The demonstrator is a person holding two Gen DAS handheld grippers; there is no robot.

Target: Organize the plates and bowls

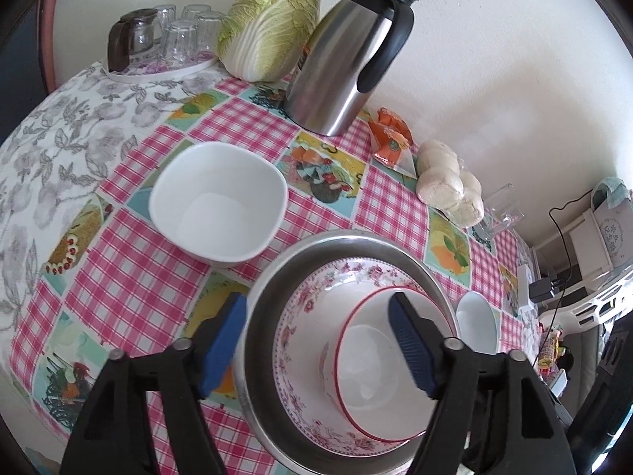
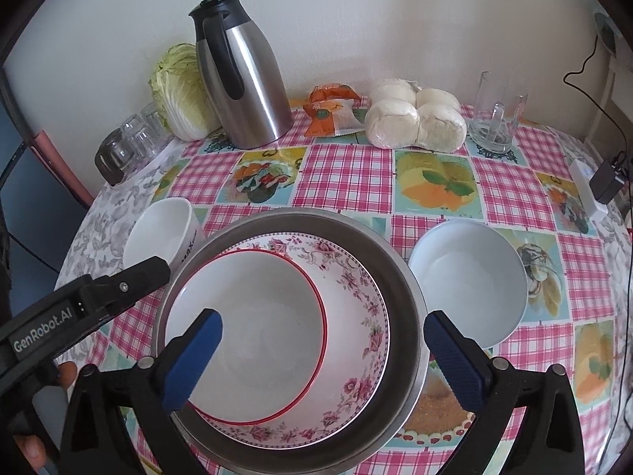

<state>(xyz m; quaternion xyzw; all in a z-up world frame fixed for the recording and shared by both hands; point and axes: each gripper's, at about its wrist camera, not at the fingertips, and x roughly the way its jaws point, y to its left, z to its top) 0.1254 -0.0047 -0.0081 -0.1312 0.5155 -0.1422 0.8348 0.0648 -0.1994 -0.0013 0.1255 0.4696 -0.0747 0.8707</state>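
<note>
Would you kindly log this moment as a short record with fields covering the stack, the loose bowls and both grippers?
stack: red-rimmed bowl inside floral bowl, inside steel basin
loose bowls: square white bowl to the stack's left; round white bowl to its right
left gripper: open, straddling the basin's left rim, one finger over the nested bowls
right gripper: open, above the stack, holding nothing
background: thermos jug, cabbage, by the wall
</note>
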